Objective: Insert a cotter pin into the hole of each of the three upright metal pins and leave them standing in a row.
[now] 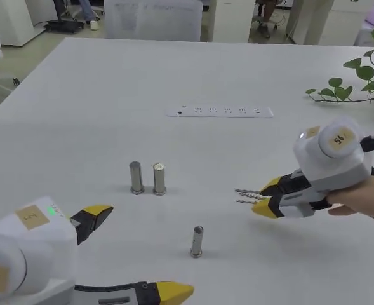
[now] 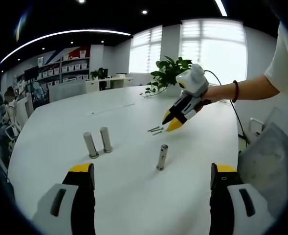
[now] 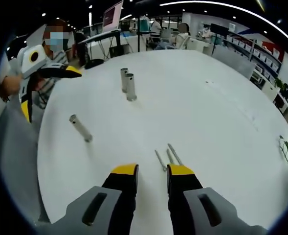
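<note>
Pick-up step, nothing inserted yet. Your right gripper (image 3: 151,171) has its jaws slightly apart and empty, with the thin grey wire cotter pins (image 3: 167,155) flat on the white table (image 1: 174,76) just ahead of its tips. Your left gripper (image 1: 140,250) is spread wide and empty, near the lone upright silver metal pin (image 1: 197,241). The other two upright silver pins (image 1: 159,178) stand side by side further back. Next, pinch one cotter pin and line it up with a pin's hole.

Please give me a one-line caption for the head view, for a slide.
Three upright metal pins on a white table, cotter pins lying before the right gripper, left gripper open.
</note>
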Demonstrator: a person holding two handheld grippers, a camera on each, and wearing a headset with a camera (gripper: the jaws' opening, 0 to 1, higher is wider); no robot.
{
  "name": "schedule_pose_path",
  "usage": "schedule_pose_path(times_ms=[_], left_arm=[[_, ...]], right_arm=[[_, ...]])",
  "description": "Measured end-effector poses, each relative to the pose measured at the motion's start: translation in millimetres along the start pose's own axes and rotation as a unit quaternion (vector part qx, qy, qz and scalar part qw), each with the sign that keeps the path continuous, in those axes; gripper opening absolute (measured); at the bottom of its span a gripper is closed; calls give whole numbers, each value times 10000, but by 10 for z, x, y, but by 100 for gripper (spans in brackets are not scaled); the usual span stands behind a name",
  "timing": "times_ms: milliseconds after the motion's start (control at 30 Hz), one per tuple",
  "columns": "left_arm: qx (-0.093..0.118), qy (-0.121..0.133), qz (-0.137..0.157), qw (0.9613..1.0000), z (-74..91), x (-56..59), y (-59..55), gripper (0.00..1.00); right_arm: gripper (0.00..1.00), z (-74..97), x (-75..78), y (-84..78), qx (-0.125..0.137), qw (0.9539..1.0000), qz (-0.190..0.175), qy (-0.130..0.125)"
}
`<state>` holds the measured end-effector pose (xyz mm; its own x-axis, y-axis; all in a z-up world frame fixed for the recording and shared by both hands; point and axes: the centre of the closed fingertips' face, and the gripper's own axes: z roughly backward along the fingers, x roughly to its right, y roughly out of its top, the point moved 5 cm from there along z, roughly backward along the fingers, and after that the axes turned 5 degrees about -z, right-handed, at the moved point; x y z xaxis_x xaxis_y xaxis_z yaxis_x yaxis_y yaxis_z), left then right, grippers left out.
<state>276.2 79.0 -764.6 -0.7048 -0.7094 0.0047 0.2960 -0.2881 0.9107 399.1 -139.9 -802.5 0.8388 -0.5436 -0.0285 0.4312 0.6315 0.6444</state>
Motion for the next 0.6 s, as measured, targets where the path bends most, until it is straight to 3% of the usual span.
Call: schedule_pose_path(times_ms=[600], left_arm=[[-127, 95, 10, 9999, 43, -33, -69, 94]], right_arm=[[18, -182, 88, -2, -462, 9983, 269, 233]])
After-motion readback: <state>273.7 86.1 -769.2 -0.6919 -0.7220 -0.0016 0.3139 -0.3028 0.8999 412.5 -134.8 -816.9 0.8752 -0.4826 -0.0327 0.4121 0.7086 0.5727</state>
